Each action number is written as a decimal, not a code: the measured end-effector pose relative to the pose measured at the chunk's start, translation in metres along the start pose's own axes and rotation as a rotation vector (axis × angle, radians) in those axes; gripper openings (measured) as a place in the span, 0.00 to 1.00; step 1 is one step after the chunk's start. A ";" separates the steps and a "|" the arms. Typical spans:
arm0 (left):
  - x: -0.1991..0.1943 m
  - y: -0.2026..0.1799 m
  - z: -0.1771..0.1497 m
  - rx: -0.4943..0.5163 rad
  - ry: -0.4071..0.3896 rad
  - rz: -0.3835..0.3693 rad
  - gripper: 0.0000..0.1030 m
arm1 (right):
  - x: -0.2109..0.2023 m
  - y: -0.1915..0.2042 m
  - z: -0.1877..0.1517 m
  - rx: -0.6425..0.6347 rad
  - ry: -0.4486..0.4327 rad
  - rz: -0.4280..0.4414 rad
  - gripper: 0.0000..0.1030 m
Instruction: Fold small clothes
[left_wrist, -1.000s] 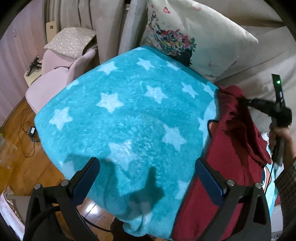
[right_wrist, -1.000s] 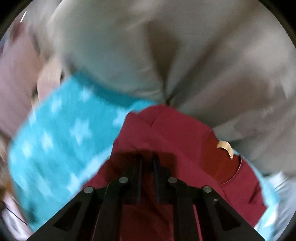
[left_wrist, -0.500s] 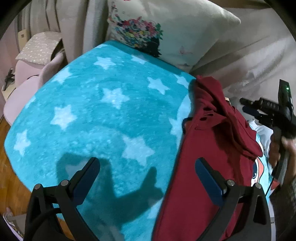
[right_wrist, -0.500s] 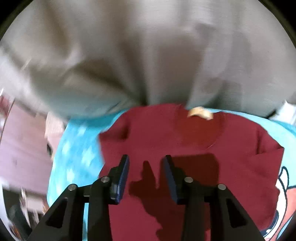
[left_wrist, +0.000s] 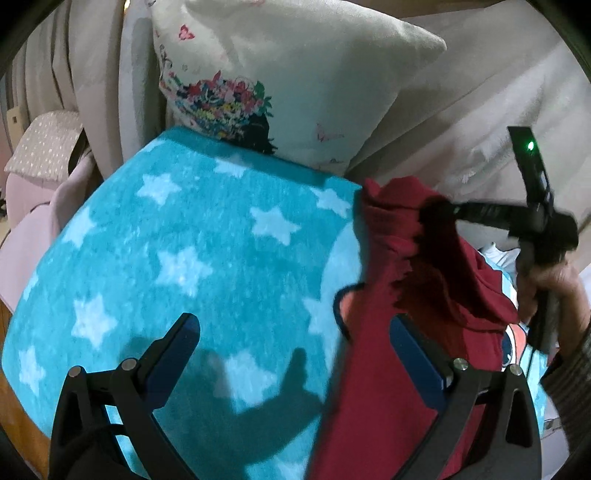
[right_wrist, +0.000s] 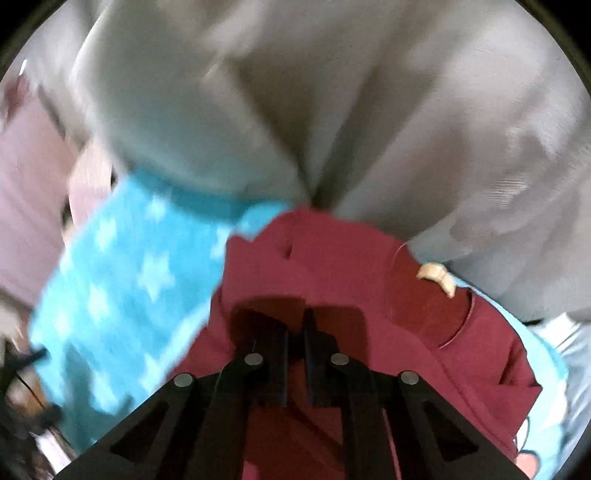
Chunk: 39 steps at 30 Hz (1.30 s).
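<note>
Half a second ago the right gripper (right_wrist: 295, 354) hung above the flattened maroon shirt (right_wrist: 332, 280) with its fingers apart; now those fingers are pressed together on a fold of the cloth near the shirt's upper edge, and the view has swung back so the star blanket (right_wrist: 122, 280) shows at the left again, smeared by motion. From the left wrist view, the right gripper (left_wrist: 439, 212) reaches in from the right, its dark tips buried in a bunched ridge of the maroon shirt (left_wrist: 388, 369), which is pulled up off the surface there and crumpled, while the lower part of the garment lies flat along the right edge of the star blanket (left_wrist: 184, 258). A hand (left_wrist: 554, 284) grips that tool's handle at the far right, and a small green light (left_wrist: 530, 146) glows on its upright bar. The left gripper (left_wrist: 295, 354) hangs low over the blanket with its blue-padded fingers (left_wrist: 183, 343) wide apart and holding nothing; the right-hand finger sits over the shirt's edge, though whether it touches the cloth I cannot tell. A pale neck label (right_wrist: 437, 277) shows inside the shirt's collar in the right wrist view. Beneath the shirt's far side a light blue printed garment (left_wrist: 513, 343) peeks out. Behind the blanket leans a cream pillow (left_wrist: 295, 74) with a floral print, against grey upholstery (right_wrist: 332, 110).
</note>
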<state>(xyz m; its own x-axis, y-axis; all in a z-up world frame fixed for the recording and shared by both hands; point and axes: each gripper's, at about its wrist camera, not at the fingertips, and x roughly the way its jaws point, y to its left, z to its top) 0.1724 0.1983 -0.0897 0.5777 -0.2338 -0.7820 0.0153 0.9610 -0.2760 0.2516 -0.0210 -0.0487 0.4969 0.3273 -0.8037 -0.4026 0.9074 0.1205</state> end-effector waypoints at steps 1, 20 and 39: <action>0.002 0.000 0.003 -0.001 -0.003 -0.004 0.99 | -0.002 -0.011 0.007 0.043 -0.005 0.024 0.07; 0.072 -0.073 0.049 0.156 -0.066 -0.106 0.99 | 0.037 -0.068 0.028 0.262 0.084 0.100 0.29; 0.122 -0.050 0.059 0.135 0.086 -0.107 0.00 | 0.020 -0.040 0.000 0.262 0.156 0.264 0.10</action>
<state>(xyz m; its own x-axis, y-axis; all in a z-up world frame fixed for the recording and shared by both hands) 0.2905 0.1307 -0.1381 0.4951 -0.3421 -0.7987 0.1857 0.9396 -0.2874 0.2777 -0.0509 -0.0702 0.2717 0.5328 -0.8015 -0.2812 0.8404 0.4633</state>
